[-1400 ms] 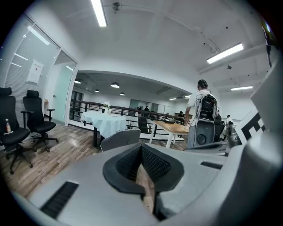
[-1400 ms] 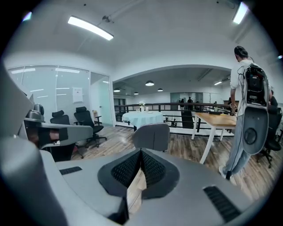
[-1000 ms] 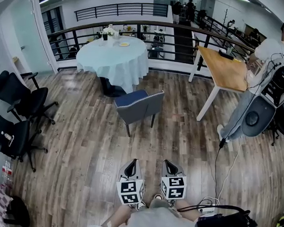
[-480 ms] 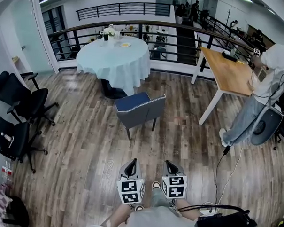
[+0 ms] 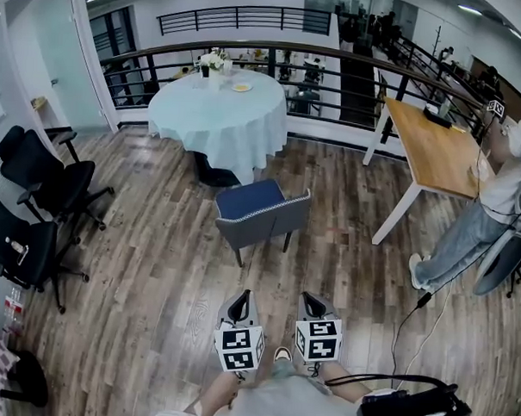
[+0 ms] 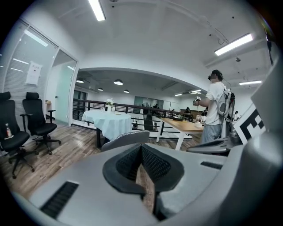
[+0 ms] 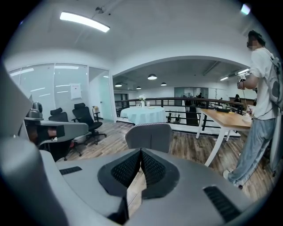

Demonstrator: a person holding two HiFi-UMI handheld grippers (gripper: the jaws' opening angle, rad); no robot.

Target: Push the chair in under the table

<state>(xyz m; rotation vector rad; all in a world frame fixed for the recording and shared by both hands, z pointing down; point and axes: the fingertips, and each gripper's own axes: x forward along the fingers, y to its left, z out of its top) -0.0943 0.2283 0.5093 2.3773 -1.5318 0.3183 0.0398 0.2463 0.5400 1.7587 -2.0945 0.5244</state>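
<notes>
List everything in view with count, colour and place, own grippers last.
chair: one, grey with blue seat, mid-floor, apart from the round table.
round table: one, pale blue cloth, by the railing.
railing: one, dark, across the back.
wooden table: one, tan top, white legs, right.
office chairs: at least two, black, left.
person: one, white top, right edge, beside the wooden table.
bag: one, black, bottom right.
left gripper: one, grey, bottom centre, shut, empty.
right gripper: one, grey, beside it, shut, empty.

Bare floor [image 5: 167, 272] up to chair [image 5: 262, 218], office chairs [image 5: 48, 175] left (well aside), person [image 5: 466, 242] right
</notes>
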